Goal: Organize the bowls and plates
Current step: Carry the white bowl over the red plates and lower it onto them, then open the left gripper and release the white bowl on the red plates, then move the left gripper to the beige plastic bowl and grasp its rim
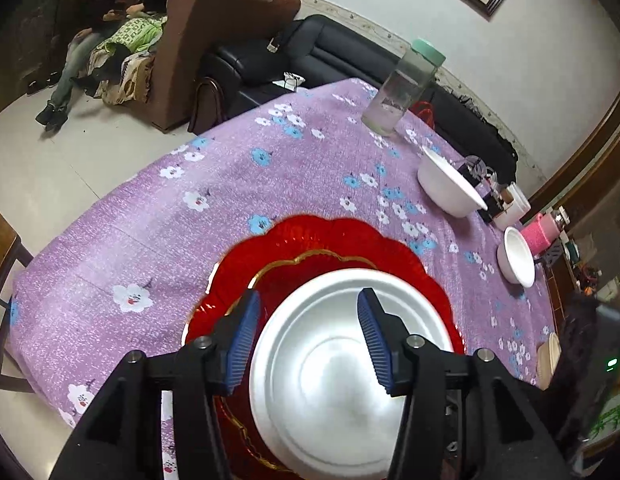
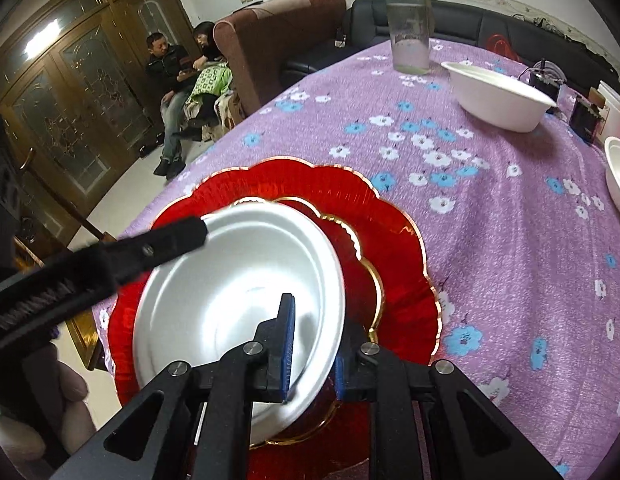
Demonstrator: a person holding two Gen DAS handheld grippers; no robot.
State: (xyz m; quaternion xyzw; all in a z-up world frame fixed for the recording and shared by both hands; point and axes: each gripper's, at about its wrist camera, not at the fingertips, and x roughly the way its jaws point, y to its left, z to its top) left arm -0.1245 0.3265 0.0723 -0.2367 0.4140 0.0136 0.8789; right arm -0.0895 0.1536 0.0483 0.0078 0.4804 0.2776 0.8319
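Observation:
A white foam plate (image 1: 329,364) lies on a red scalloped plate (image 1: 310,240) with a gold rim on the purple flowered tablecloth. My left gripper (image 1: 308,312) is open, its blue pads (image 1: 246,332) spread over the white plate's far side. In the right wrist view my right gripper (image 2: 313,344) is shut on the white plate's (image 2: 238,280) near rim, one pad inside, one under the edge. The left gripper's finger (image 2: 170,240) touches the plate's far left rim there. The red plate (image 2: 389,216) lies beneath.
A large white bowl (image 1: 445,188) (image 2: 497,100) and a small white bowl (image 1: 515,256) (image 2: 619,180) stand at the right. A clear jar with a green lid (image 1: 401,88) (image 2: 407,20) stands at the table's far edge. Small cups and a pink container (image 1: 539,234) sit far right. Sofas and two seated people lie beyond.

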